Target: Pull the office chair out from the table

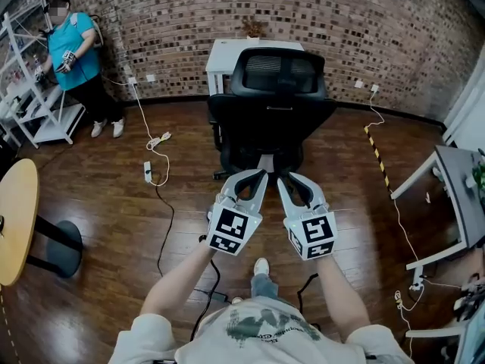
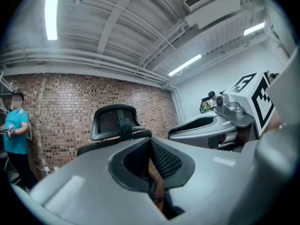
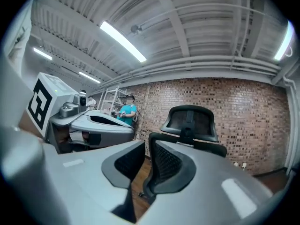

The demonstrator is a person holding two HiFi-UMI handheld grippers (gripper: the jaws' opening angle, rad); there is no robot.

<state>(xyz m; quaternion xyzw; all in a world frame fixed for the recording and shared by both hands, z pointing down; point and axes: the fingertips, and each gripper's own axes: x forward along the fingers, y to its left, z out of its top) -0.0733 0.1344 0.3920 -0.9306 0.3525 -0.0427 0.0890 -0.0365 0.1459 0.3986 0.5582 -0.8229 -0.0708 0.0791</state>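
Observation:
The black office chair [image 1: 276,105], with a mesh headrest, stands with its back toward me, in front of a small white table [image 1: 227,51] by the brick wall. Both grippers hang side by side in the air short of the chair's back and touch nothing. My left gripper [image 1: 258,177] is shut, its pads meeting with nothing between them. On my right gripper [image 1: 286,179] a narrow gap is left between the pads, and it holds nothing. In the left gripper view the chair [image 2: 115,123] rises beyond the jaws. The right gripper view shows the chair [image 3: 190,121] the same way.
A person in a teal shirt [image 1: 72,51] stands at the far left by a white rack [image 1: 30,105]. A round wooden table [image 1: 15,218] is at my left, a grey desk [image 1: 455,196] at my right. A power strip with cables [image 1: 148,171] lies on the wooden floor.

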